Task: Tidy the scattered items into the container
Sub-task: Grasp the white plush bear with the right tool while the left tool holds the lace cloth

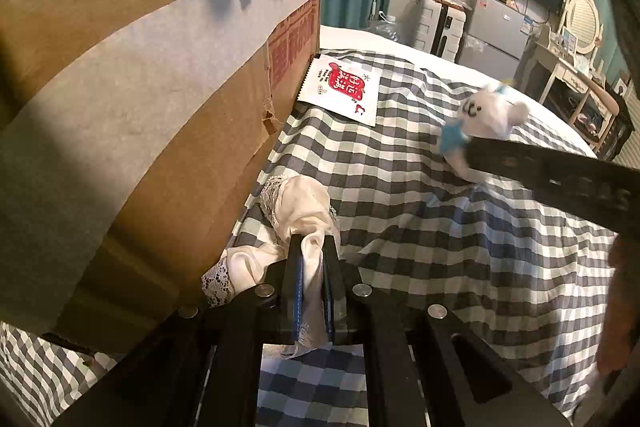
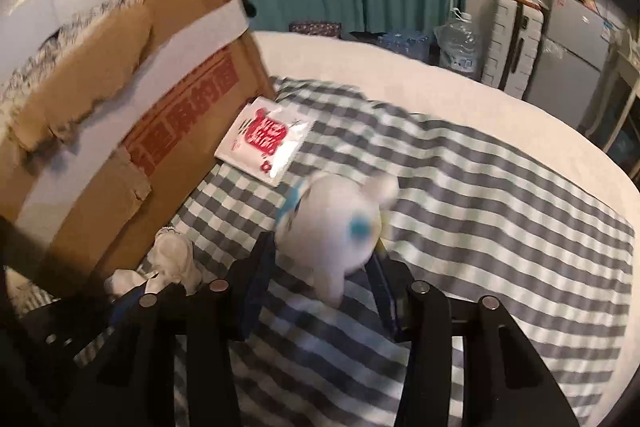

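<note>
Currently, two items are being handled at once, both beside the cardboard box [image 1: 132,115], which stands on the checked bedspread [image 1: 420,211].

Left gripper [image 1: 311,247]: jaws nearly together, pinching a bunched fold of the white lace-trimmed cloth [image 1: 296,211]. The cloth lies at the foot of the box wall. It appears thin, limp and very light; it will drape and trail when lifted, so the loose lace edge could snag on the torn box rim. A grip on a gathered bunch, as here, is judged adequate.

Right gripper [image 2: 320,259]: jaws partly open, standing either side of the plush bear [image 2: 336,227]. The view is blurred, so contact of the pads with the plush cannot be confirmed. The bear lies further from the box than the cloth, out on the bedspread. It appears soft, light and compressible; the body is the recommended hold, since limbs would slip or stretch.

A flat printed sachet [image 1: 340,89] lies touching the box base at its far corner. It looks thin and smooth, and is judged best taken by an edge.
</note>
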Available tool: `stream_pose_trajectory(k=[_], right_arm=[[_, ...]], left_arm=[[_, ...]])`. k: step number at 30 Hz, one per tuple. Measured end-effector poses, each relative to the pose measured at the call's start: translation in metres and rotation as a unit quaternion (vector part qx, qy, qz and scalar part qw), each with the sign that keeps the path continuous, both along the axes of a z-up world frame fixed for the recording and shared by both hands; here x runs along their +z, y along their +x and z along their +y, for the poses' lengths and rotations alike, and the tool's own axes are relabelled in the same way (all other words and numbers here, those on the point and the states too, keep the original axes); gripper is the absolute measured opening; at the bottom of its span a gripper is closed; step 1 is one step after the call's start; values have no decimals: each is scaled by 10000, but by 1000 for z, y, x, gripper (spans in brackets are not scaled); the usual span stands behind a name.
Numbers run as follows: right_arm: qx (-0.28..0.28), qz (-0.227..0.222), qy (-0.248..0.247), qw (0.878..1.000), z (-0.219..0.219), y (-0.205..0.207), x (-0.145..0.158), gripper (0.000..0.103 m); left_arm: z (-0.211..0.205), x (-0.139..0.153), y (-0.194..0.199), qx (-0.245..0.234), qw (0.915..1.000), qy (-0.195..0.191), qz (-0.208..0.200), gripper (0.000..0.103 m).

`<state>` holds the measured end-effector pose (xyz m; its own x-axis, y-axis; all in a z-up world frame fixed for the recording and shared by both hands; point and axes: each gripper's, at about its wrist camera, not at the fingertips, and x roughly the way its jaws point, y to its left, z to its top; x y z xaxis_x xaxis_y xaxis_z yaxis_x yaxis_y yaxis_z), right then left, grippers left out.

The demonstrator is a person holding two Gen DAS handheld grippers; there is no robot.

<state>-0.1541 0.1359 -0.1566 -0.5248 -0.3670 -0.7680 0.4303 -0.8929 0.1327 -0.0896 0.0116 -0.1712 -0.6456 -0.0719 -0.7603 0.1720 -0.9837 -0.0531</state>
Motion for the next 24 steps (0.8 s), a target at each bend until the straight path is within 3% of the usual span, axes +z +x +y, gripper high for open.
stream_pose_trajectory(k=[2, 6, 7, 10, 12, 14, 18, 24], right_arm=[[-91, -98, 19, 9999, 9, 1, 3, 22], [-188, -467, 200, 9985, 15, 11, 5, 21], [-234, -528, 241, 9980, 17, 16, 7, 25], [-703, -350, 127, 9968, 26, 21, 21, 80], [-911, -215, -309, 9951, 31, 22, 32, 81], [-1004, -159, -444, 9938, 29, 20, 35, 81], [-1250, 230, 5, 9919, 9, 14, 26, 81], [-1520, 587, -108, 9866, -3, -3, 6, 79]], left_arm=[[-1, 1, 1, -26, 10000, 58, -32, 7], [-3, 5, 6, -142, 9996, 184, -174, 7], [-4, 6, 9, -129, 9995, 227, -175, 7], [-4, 7, 15, -181, 9993, 255, -218, 7], [-5, 7, 16, -197, 9992, 266, -221, 7], [-4, 7, 16, -186, 9994, 239, -185, 7], [-2, 4, 14, -122, 9998, 115, -55, 7], [3, -3, 7, 65, 10000, 26, 58, 7]])
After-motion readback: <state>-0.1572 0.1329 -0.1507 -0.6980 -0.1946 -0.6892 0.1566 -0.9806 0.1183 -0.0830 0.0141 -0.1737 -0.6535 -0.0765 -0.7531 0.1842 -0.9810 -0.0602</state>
